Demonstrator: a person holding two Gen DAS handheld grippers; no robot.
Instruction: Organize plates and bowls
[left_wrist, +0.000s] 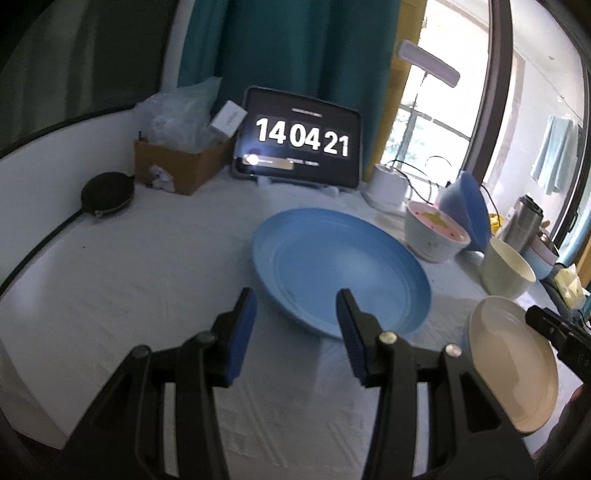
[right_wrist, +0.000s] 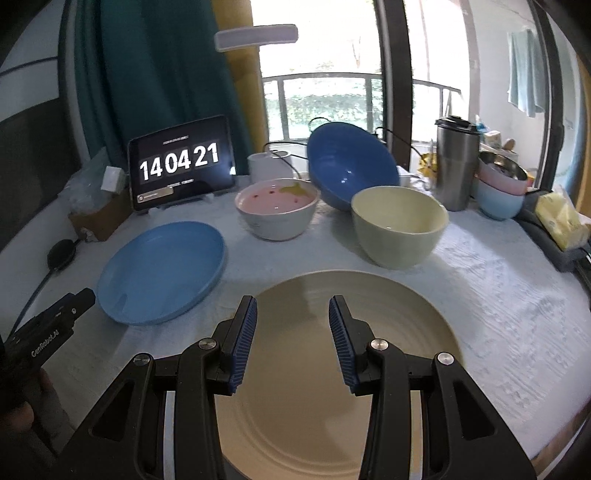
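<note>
Bowls (right_wrist: 399, 225) beyond plates (right_wrist: 162, 271), tumbler (right_wrist: 456, 162) and tablet (right_wrist: 181, 164) behind.

My left gripper (left_wrist: 295, 306) and my right gripper (right_wrist: 292, 314) are both showing black arms with ribbed blue pads. A light blue plate (right_wrist: 162, 271) is sitting on the white textured tablecloth (right_wrist: 498, 295), and a cream plate (right_wrist: 332, 369) is showing faint concentric rings. One bowl (right_wrist: 277, 212) is looking white outside and pink inside with dark specks; another (right_wrist: 352, 166) is deep blue, and a third (right_wrist: 399, 225) is pale yellow-green. The curtain (right_wrist: 155, 81) is hanging teal.
</note>
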